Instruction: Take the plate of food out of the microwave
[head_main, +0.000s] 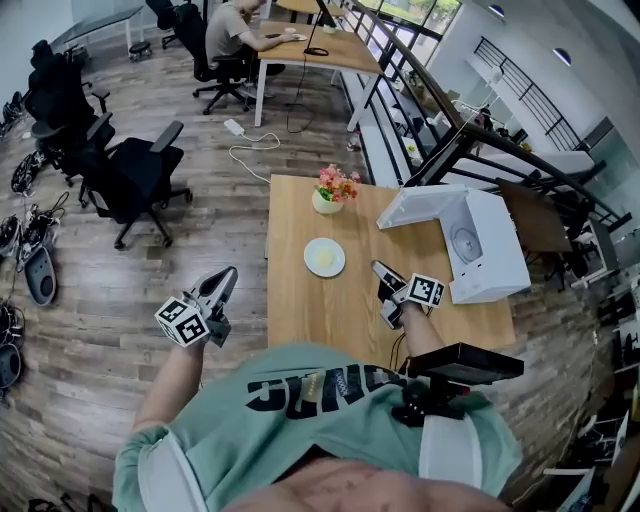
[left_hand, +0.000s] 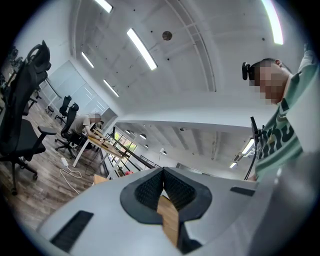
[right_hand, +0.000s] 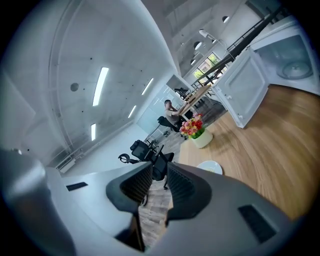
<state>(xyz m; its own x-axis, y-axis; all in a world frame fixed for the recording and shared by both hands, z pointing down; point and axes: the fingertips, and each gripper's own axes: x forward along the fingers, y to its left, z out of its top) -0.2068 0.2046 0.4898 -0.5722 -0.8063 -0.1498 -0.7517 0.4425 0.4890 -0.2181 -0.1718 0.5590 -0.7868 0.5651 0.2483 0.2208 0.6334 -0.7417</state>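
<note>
The white plate of food (head_main: 324, 257) lies on the wooden table (head_main: 300, 320), clear of the white microwave (head_main: 490, 255), whose door (head_main: 420, 205) hangs open on an interior that holds only its turntable. My right gripper (head_main: 385, 293) hovers over the table between plate and microwave. In the right gripper view it (right_hand: 159, 167) is open with nothing between its pads, and the plate (right_hand: 210, 166) shows just past them. My left gripper (head_main: 225, 280) is off the table's left edge, above the floor. Its jaws (left_hand: 162, 172) are shut and empty, pointing slightly upward.
A pot of flowers (head_main: 333, 192) stands at the table's far edge behind the plate. Black office chairs (head_main: 135, 175) stand on the wood floor to the left. A person sits at a desk (head_main: 300, 45) at the back. A stair railing (head_main: 470, 135) runs behind the microwave.
</note>
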